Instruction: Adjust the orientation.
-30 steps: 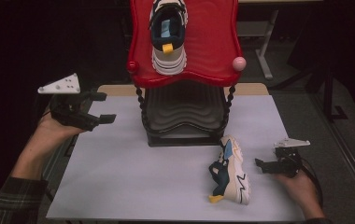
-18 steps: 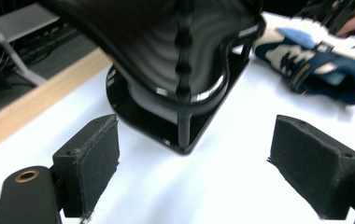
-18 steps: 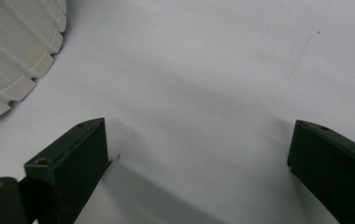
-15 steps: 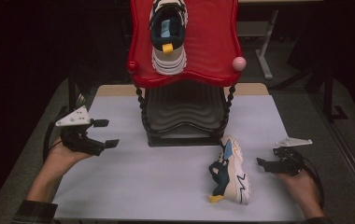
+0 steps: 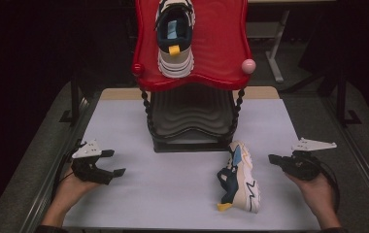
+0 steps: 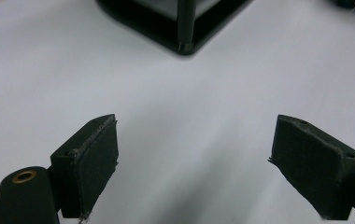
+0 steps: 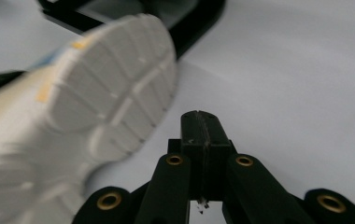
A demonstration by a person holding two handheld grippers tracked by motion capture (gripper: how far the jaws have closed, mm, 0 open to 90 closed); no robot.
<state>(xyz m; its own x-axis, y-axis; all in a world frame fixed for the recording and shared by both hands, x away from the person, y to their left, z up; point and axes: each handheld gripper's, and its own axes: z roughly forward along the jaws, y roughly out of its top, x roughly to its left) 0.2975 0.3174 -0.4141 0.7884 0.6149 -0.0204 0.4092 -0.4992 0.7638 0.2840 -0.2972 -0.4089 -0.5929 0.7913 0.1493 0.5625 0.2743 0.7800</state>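
A white, navy and blue sneaker (image 5: 238, 177) lies on its side on the white table (image 5: 182, 194), just in front of a black shelf rack (image 5: 191, 124); its pale sole (image 7: 96, 98) faces the right gripper. A matching sneaker (image 5: 174, 36) stands on the rack's red top tray (image 5: 221, 53). My right gripper (image 5: 276, 159) is at the table's right, a little apart from the fallen sneaker; its jaws have just been closing and now meet with nothing between them (image 7: 202, 126). At the left, low over the table, my left gripper (image 5: 114, 162) stands open and empty (image 6: 194, 158).
A pink ball knob (image 5: 248, 65) caps the tray's right corner. The rack's black base (image 6: 180, 28) lies ahead of the left gripper. Dark floor and table legs surround the table; metal rails run along both its sides.
The left hand has come down from beside the rack to low over the table's front left. The right gripper's jaws have shut and the hand has lifted slightly. Both sneakers lie unmoved.
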